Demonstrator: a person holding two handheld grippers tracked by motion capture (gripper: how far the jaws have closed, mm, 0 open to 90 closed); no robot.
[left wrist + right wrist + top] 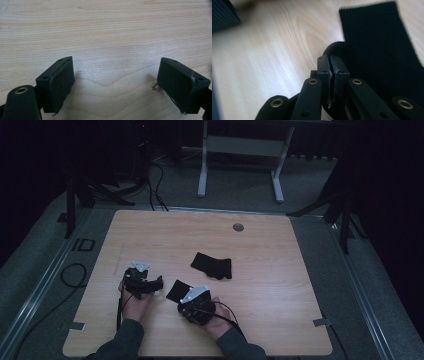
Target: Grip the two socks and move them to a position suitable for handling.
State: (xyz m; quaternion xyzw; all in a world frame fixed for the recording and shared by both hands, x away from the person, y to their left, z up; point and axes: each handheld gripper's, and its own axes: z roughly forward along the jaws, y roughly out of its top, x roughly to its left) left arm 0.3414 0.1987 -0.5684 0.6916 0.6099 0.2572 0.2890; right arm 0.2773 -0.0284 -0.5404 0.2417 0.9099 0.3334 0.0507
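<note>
Wooden table (270,320) under dim light, with a person's two forearms coming in from the near edge, each hand around a black gripper. The left gripper (117,82) sits low over bare wood near the front left of the table, its two jaws standing wide apart with nothing between them; from above it (142,282) is just left of a small dark cloth. That cloth (177,290) is a black sock lying flat at the front middle of the table, and the right gripper (333,72) has its jaws pressed together on a raised fold at the sock's near edge. In the right gripper view the sock (377,42) stretches away from the jaws, ribbed at its far end. From above, the right gripper (192,302) is beside the sock's near right corner, touching it. A second black sock (212,266) lies farther back, towards the table's middle, apart from both grippers. A small round grey cap (238,227) sits in the tabletop near the far edge.
</note>
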